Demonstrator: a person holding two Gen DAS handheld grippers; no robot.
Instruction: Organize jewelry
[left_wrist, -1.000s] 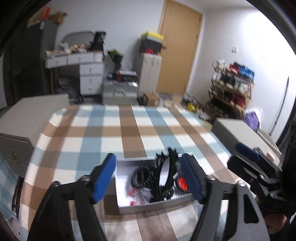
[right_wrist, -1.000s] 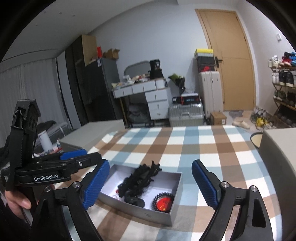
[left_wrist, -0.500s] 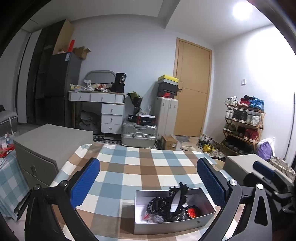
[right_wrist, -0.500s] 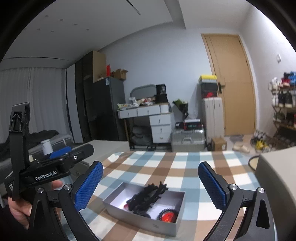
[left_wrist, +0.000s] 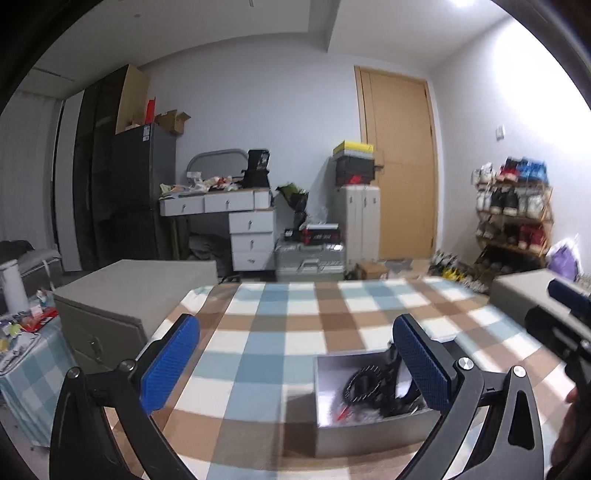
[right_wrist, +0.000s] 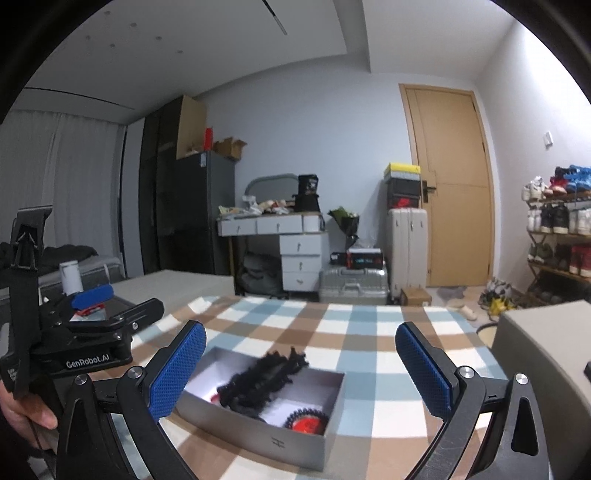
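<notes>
An open, shallow grey rectangular cardboard box (right_wrist: 258, 428) with a white inside lies flat on the brown, blue and white checked tablecloth (right_wrist: 362, 325). Inside it, a tangled heap of black spiky jewelry (right_wrist: 264, 380) runs from the middle toward the 1 o'clock corner. At the 5 o'clock corner lies a round red piece ringed with black beads (right_wrist: 307, 422). In the left wrist view, a black beaded ring (left_wrist: 364, 384) stands tilted inside the box.

Black-framed right tool (right_wrist: 299, 367) with blue textured pads (right_wrist: 176, 369), silver screws.
</notes>
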